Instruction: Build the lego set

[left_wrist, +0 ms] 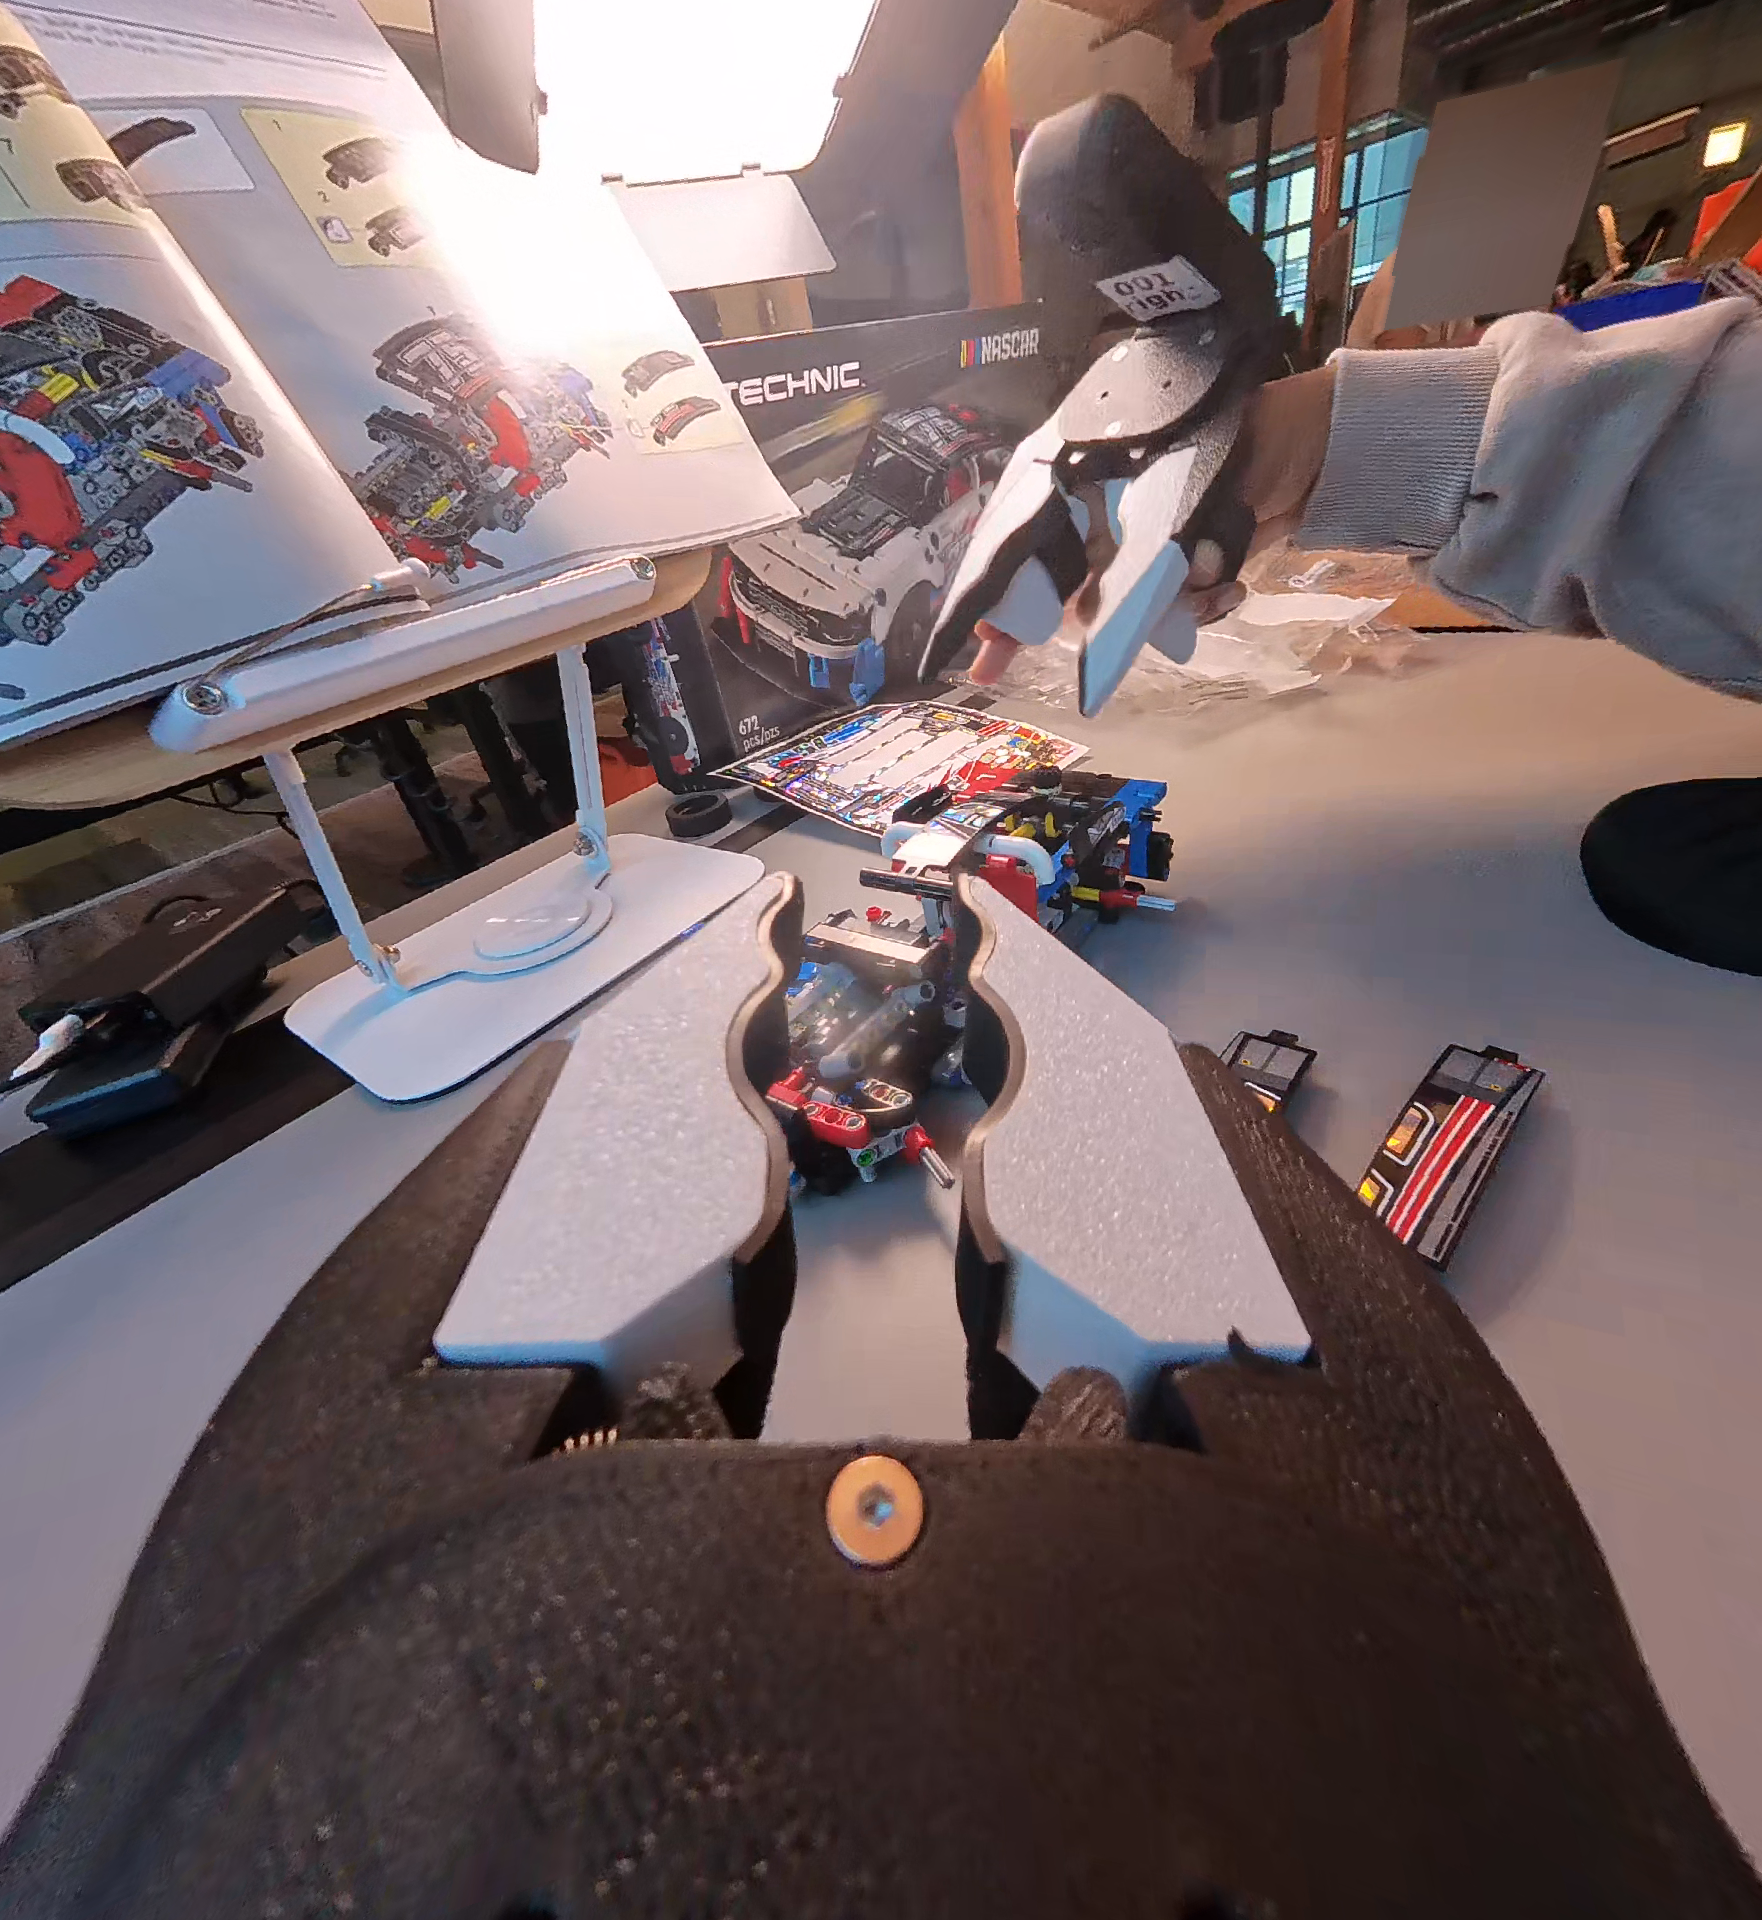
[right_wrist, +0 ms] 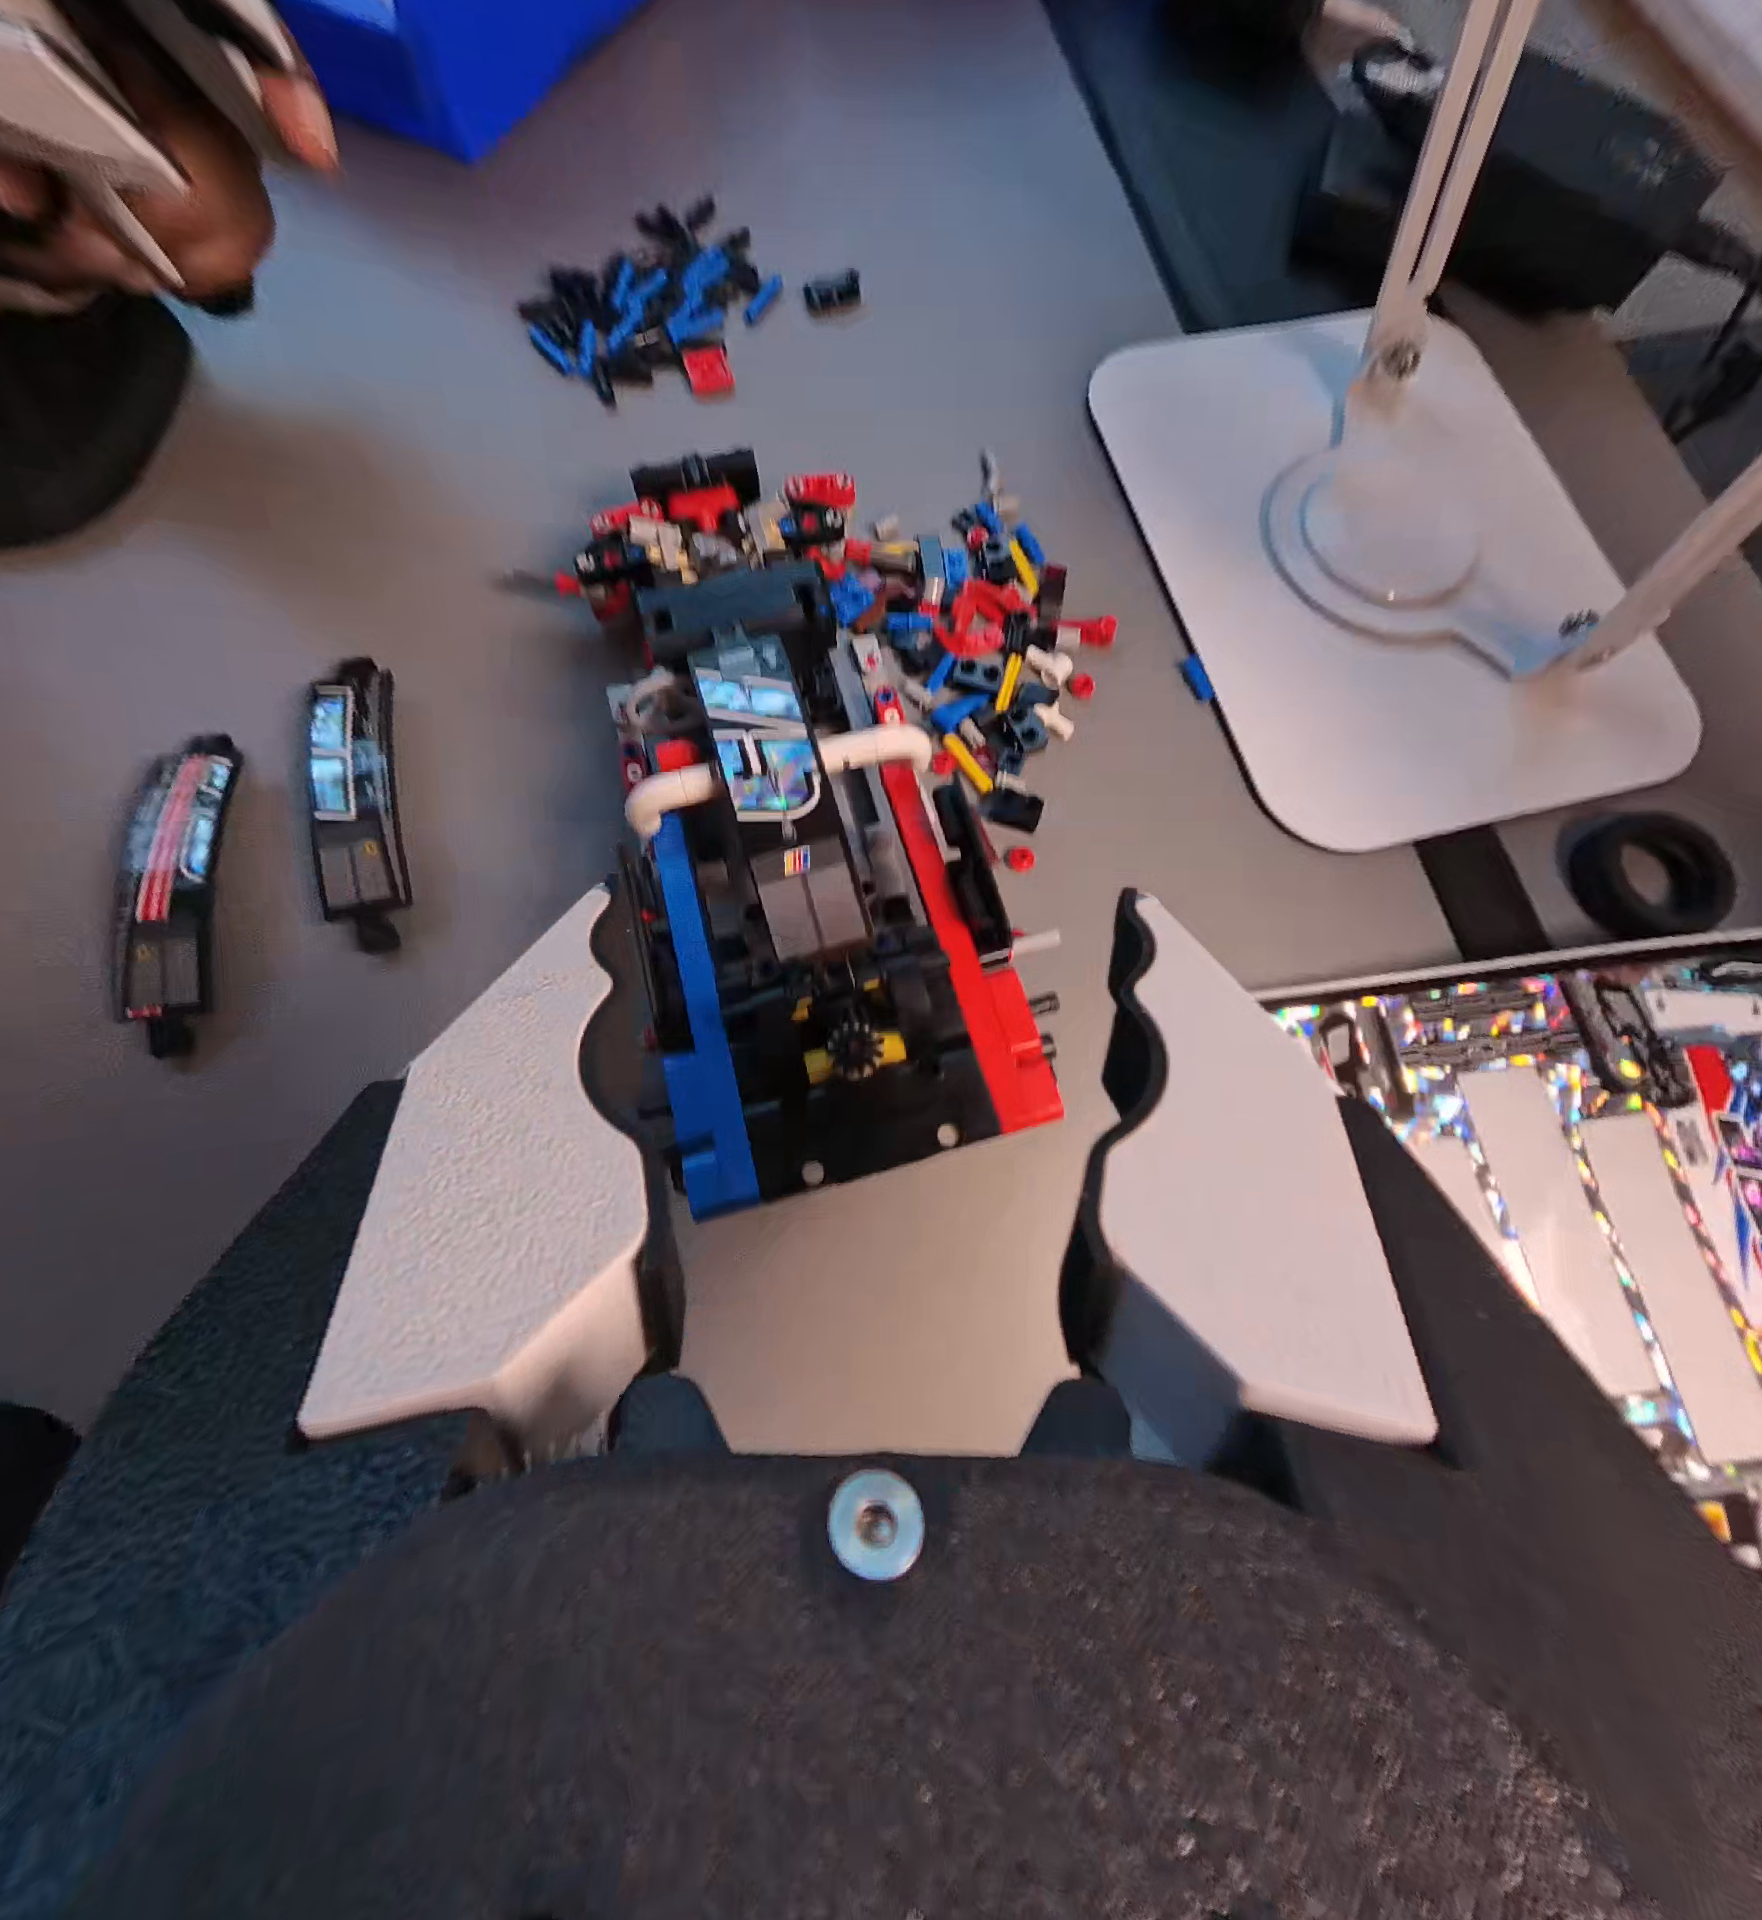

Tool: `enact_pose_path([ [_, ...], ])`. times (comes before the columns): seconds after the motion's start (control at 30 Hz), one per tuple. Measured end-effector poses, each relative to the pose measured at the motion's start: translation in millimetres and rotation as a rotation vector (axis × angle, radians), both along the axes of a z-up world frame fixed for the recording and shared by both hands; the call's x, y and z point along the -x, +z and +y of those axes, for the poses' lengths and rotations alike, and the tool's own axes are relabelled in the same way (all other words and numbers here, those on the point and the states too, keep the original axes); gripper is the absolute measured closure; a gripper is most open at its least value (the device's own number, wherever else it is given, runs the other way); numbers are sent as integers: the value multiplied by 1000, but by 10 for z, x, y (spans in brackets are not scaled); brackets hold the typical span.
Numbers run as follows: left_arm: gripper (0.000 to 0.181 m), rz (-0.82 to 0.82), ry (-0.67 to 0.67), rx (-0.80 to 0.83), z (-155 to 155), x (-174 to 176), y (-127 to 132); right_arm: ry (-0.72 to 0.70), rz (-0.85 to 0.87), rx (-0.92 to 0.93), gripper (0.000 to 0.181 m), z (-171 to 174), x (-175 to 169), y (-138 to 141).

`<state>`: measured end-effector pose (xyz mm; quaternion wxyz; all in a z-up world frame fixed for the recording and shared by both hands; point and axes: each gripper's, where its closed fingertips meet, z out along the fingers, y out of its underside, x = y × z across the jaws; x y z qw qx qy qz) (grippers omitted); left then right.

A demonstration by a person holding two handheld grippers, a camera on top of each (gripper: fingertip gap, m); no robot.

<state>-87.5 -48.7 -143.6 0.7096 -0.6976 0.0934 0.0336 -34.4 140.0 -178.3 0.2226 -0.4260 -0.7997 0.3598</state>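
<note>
Both hand-held grippers, left (left_wrist: 872, 920) and right (right_wrist: 861, 914), hover spread and empty above the half-built car (right_wrist: 825, 935).

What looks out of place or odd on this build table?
One black rubber tyre lies alone beside the white book-stand base, apart from the loose mixed-colour brick pile next to the half-built car chassis. Nothing appears spilled or broken. Both hand-held grippers are open and empty.
</note>
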Motion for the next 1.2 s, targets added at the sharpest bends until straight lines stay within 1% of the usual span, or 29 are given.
enact_pose_path([
  [0.1,154,3,-48,34,17,-74,-66,-19,-50,-32,77,63,-139,-207],
  [0.13,152,-4,-91,68,28,-135,-126,-27,-64,-38,73,92,-157,-267],
  [0.2,140,-43,-217,175,42,-326,-307,-32,-92,-29,68,121,-171,-382],
  [0.27,136,-59,-336,306,17,-534,-534,-24,-116,-30,66,130,-169,-494],
  [0.33,130,-5,-348,401,24,-612,-737,-4,-147,-38,66,113,-177,-589],
  [0.4,128,36,-368,479,30,-686,-903,24,-165,-38,70,69,-180,-642],
  [0.47,129,64,-361,539,71,-693,-1005,32,-155,-55,76,75,-146,-659],
  [0.5,133,75,-357,552,98,-686,-1027,38,-156,-49,77,70,-135,-657],
  [0.63,142,128,-363,639,153,-684,-1174,65,-155,-45,78,55,-123,-655],
  [0.7,153,177,-376,666,143,-707,-1236,79,-152,-39,79,45,-126,-654],
  [0.73,157,192,-379,666,143,-717,-1244,87,-150,-37,78,38,-127,-654],
  [0.83,158,203,-375,666,140,-717,-1239,111,-151,-38,79,2,-134,-654],
  [0.93,158,201,-356,639,133,-686,-1172,126,-151,-40,79,-57,-138,-654],
  [1.07,159,134,-379,562,67,-698,-997,127,-143,-34,79,-140,-156,-652],
  [1.2,159,88,-357,461,15,-615,-758,127,-135,-28,79,-241,-213,-650],
])
